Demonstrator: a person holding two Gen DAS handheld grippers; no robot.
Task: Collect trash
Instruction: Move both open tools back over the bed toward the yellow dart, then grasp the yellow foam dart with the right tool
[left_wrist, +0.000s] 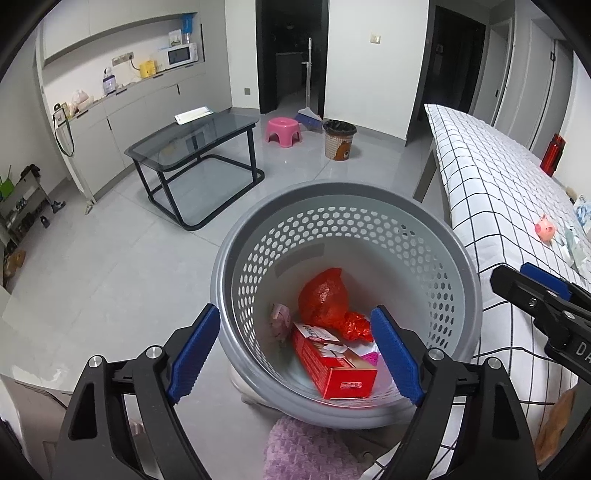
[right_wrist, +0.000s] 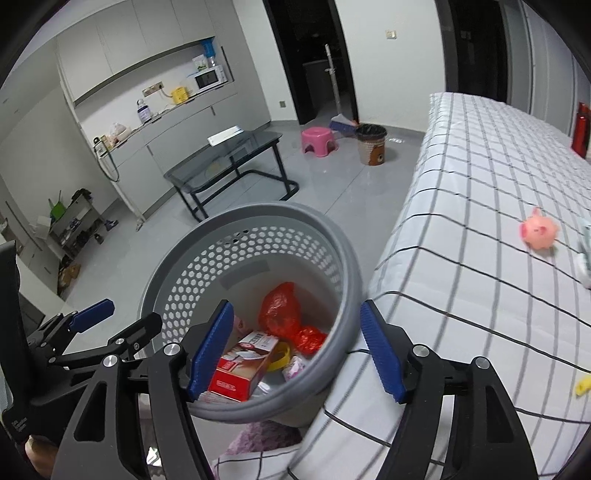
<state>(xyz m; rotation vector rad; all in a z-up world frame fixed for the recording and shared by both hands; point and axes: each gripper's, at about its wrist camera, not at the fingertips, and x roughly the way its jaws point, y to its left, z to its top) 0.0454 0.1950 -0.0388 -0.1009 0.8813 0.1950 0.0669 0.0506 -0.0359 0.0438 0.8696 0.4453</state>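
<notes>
A grey perforated basket (left_wrist: 258, 258) stands on the floor beside the bed; it also shows in the right wrist view (right_wrist: 177, 280). Inside lie a red box (left_wrist: 332, 365), a red plastic bag (left_wrist: 325, 299) and small wrappers. My left gripper (left_wrist: 295, 354) is open and empty, its jaws either side of the basket's near rim. My right gripper (right_wrist: 295, 350) is open and empty above the basket's right rim, at the bed edge. A pink pig toy (right_wrist: 539, 232) and crumpled bits (right_wrist: 585, 243) lie on the checked bedcover. A yellow scrap (right_wrist: 583, 384) lies near the right edge.
The bed (left_wrist: 498, 192) with white checked cover runs along the right. A glass coffee table (left_wrist: 192, 147), a pink stool (left_wrist: 282, 131) and a lined waste bin (left_wrist: 340, 138) stand on the grey floor. A pink cloth (left_wrist: 306, 446) lies just below the basket.
</notes>
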